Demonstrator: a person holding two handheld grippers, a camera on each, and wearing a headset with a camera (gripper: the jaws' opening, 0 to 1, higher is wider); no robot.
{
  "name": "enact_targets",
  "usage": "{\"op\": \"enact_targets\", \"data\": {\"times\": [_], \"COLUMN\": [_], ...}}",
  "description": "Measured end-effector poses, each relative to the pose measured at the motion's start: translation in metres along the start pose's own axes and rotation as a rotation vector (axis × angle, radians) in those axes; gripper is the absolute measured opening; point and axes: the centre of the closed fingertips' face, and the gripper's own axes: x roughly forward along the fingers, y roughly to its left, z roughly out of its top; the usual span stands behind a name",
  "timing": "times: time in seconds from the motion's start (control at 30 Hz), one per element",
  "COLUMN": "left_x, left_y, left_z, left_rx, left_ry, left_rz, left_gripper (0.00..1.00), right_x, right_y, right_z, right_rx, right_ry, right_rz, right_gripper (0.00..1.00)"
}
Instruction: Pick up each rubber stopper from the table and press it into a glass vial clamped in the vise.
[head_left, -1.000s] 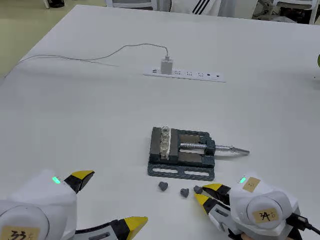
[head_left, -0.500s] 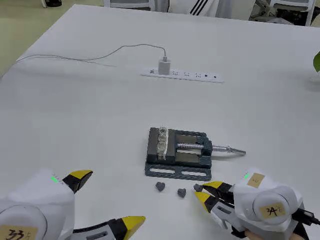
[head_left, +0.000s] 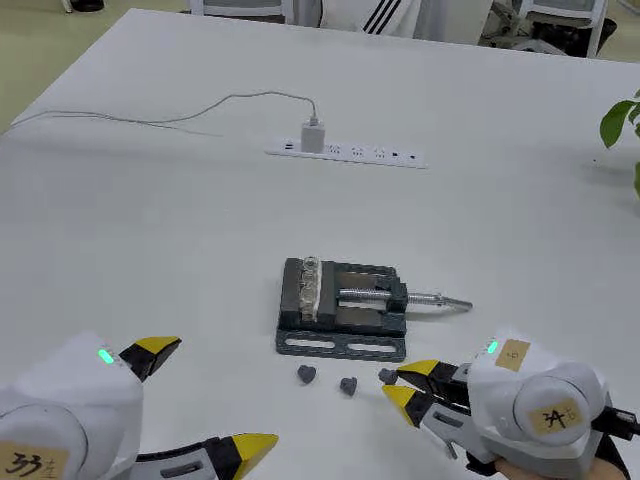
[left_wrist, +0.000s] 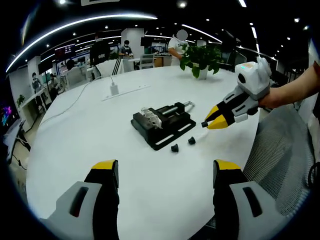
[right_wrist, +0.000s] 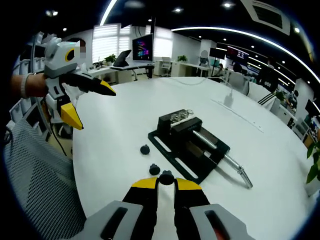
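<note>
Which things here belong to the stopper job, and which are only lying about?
Job: vise, glass vials, two loose stoppers, third stopper in right gripper.
Lying about: power strip, charger, plant.

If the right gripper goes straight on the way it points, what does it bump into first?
The right gripper, gripping a stopper, would probably meet the nearest loose stopper first; the vise lies just beside that line, so depth leaves doubt.
</note>
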Motion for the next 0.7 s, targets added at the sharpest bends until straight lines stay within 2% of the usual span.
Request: {"op": "enact_targets", "data": {"times": [0.3,0.4,0.6,0.7], "left_x": [0.002,0.001,-0.007,-0.009], "left_y": [-0.009,-0.01,-0.011,-0.01], "left_z": [0.013,0.014,0.011,0.007], "left_rx": [0.026,0.032,0.039,0.036], "left_ry": [-0.006,-0.004,-0.004,-0.002], "left_rz": [-0.052,-0.061,-0.07,-0.066], "left_gripper": [0.74,0.74,0.73,0.73], "right_x": [-0.02,-0.025,-0.033,-0.034], "right_y": [-0.001,-0.002,-0.006,-0.01], "right_z": [0.009,0.011,0.023,0.029], "right_rx": [0.004,0.007,-0.032,-0.092], "right_ry": [0.039,0.06,0.091,0.121], "right_rz": [0.022,0.039,0.076,0.093], "right_gripper": [0.07,0.07,0.07,0.07]}}
